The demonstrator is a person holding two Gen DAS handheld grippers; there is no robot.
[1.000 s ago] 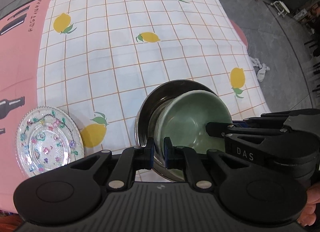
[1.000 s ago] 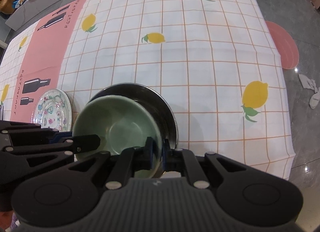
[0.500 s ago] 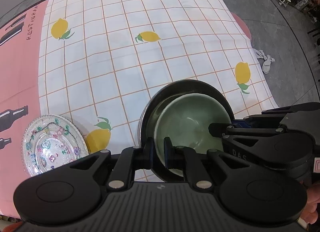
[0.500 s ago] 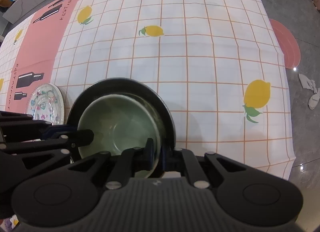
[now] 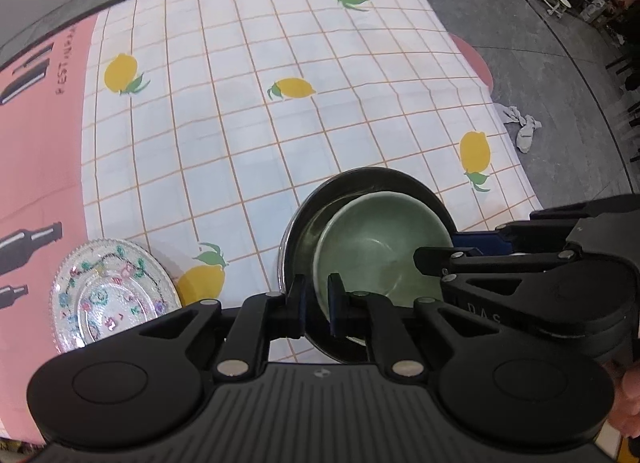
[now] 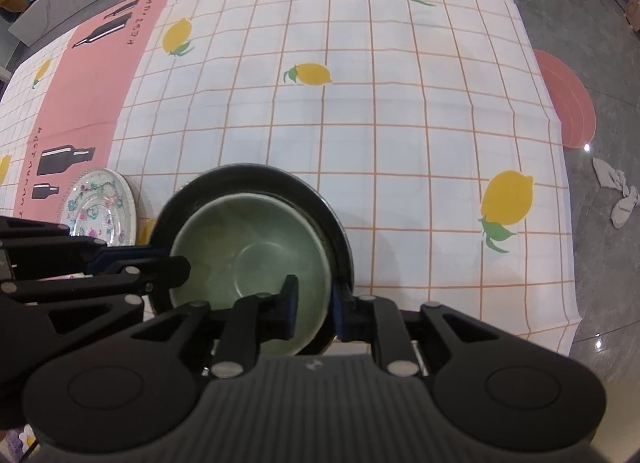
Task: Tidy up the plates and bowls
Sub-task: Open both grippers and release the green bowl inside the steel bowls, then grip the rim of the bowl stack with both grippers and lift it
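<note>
A pale green bowl (image 5: pixel 380 247) (image 6: pixel 256 259) sits nested inside a wider steel bowl (image 5: pixel 312 215) (image 6: pixel 248 179) near the table's front edge. My left gripper (image 5: pixel 317 299) points down, shut on the left side of the green bowl's rim. Across the bowl, my right gripper (image 6: pixel 314 303) straddles the opposite rim. Its jaws are opening: one finger is inside the bowl and one outside, with gaps on both sides of the rim. Each gripper shows in the other's view, reaching in from the side. A patterned glass plate (image 5: pixel 112 295) (image 6: pixel 100 203) lies flat to the left of the bowls.
The table wears a checked lemon-print cloth (image 5: pixel 280 143) with a pink strip (image 5: pixel 40 143) on the left. Its front and right edges are close by. A pink round pad (image 6: pixel 568 103) shows beyond the right edge and a grey rag (image 6: pixel 616 191) lies on the floor.
The green bowl has gone from tilted above the steel bowl to settled inside it. The right gripper's jaws have parted from its rim, while the left gripper keeps its hold.
</note>
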